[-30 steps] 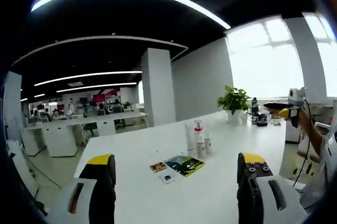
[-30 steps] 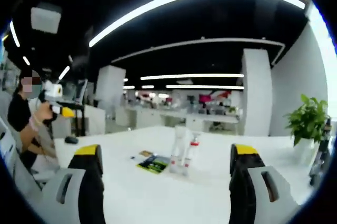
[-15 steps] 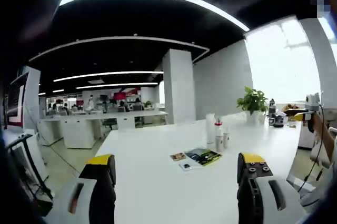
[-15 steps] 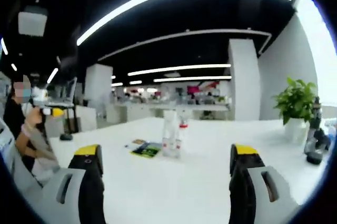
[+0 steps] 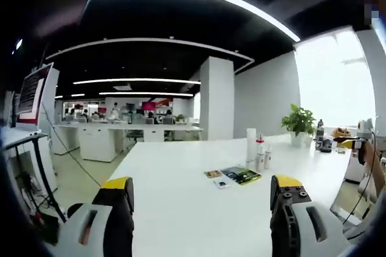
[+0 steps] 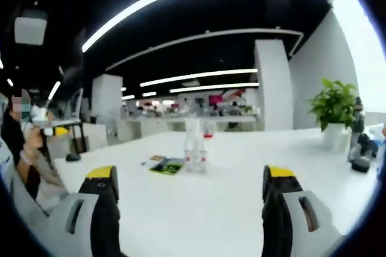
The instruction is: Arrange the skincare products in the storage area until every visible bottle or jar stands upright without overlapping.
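Both grippers empty and wide, still at the approach step, bottles far up the desk.

The left gripper (image 5: 202,221) has its jaws spread apart with nothing between them, and the right gripper (image 6: 189,215) is the same: parted and empty. Beyond both lies bare white desk (image 5: 181,209). The skincare bottles (image 5: 257,153) stand in a tight cluster well away from either gripper, toward the desk's far right edge in the left gripper view, and near mid-desk in the right gripper view (image 6: 196,145). They look upright but packed close; whether any touch is too small to tell. A leaflet (image 5: 240,175) lies flat just beside them, and a potted plant (image 5: 300,125) sits near the far corner. The next move, as I judge it, calls for bringing a gripper close to the cluster before any bottle can be separated.
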`<action>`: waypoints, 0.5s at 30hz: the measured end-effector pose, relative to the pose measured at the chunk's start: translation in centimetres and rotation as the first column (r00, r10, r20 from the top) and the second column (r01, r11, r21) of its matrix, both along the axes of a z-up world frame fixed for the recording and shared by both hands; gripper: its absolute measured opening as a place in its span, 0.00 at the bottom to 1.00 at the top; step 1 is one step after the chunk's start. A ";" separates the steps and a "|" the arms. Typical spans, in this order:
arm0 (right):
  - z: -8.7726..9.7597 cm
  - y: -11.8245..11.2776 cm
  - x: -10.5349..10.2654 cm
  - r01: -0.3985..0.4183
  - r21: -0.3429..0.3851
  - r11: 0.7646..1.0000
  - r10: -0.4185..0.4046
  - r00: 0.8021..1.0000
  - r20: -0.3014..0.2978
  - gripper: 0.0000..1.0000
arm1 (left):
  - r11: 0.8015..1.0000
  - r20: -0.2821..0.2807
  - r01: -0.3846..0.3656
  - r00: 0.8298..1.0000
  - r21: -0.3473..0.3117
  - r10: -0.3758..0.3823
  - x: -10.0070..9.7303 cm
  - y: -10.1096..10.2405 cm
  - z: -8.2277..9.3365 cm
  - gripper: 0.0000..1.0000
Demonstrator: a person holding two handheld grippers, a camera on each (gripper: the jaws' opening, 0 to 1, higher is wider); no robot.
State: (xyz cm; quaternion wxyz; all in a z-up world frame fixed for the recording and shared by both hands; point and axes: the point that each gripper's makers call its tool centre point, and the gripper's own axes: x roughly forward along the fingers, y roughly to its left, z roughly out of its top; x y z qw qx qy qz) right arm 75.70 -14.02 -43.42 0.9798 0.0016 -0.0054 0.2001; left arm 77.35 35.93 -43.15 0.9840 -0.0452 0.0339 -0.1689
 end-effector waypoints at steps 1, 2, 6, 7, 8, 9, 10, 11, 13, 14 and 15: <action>-0.3 -0.3 -0.1 0.007 0.004 1.000 -0.007 1.000 -0.006 0.99 | 1.000 0.001 0.005 1.000 -0.007 -0.005 0.0 -0.2 0.1 0.97; -0.5 -0.5 -0.2 0.013 0.007 1.000 -0.012 1.000 -0.010 0.99 | 1.000 0.002 0.007 1.000 -0.011 -0.007 0.0 -0.3 0.1 0.97; -0.9 -1.4 -0.4 0.035 0.028 0.999 -0.035 0.999 -0.010 0.98 | 1.000 -0.005 0.007 1.000 -0.003 -0.007 0.0 -0.7 -0.1 0.96; -1.0 -1.4 -0.4 0.038 0.031 0.999 -0.038 0.999 -0.012 0.98 | 1.000 -0.011 0.008 1.000 0.003 -0.008 0.0 -0.8 -0.3 0.96; -1.2 -1.5 -0.4 0.043 0.031 0.999 -0.043 0.999 -0.016 0.98 | 1.000 -0.023 0.015 1.000 0.017 -0.015 -0.1 -1.0 -0.6 0.96; -1.3 -1.6 -0.4 0.045 0.030 0.999 -0.045 0.999 -0.018 0.98 | 0.999 -0.032 0.021 0.999 0.027 -0.020 -0.2 -1.2 -0.8 0.96; -1.5 -1.7 -0.3 0.052 0.027 0.998 -0.051 0.998 -0.021 0.98 | 0.999 -0.033 0.023 0.999 0.027 -0.022 -0.2 -1.3 -0.8 0.96; -1.6 -1.8 -0.3 0.052 0.024 0.998 -0.052 0.998 -0.024 0.97 | 0.999 -0.033 0.024 0.999 0.026 -0.023 -0.2 -1.4 -0.8 0.96; -1.8 -2.0 -0.3 0.053 0.027 0.998 -0.052 0.998 -0.029 0.97 | 1.000 -0.037 0.027 0.999 0.013 -0.027 -0.1 -1.6 -0.8 0.96; -1.9 -2.0 -0.3 0.050 0.034 0.998 -0.049 0.998 -0.030 0.97 | 1.000 -0.040 0.029 0.999 0.006 -0.029 -0.1 -1.7 -0.8 0.96; -1.9 -2.0 -0.3 0.048 0.045 0.998 -0.046 0.998 -0.031 0.97 | 0.999 -0.045 0.033 0.998 0.003 -0.033 -0.1 -1.8 -0.9 0.96</action>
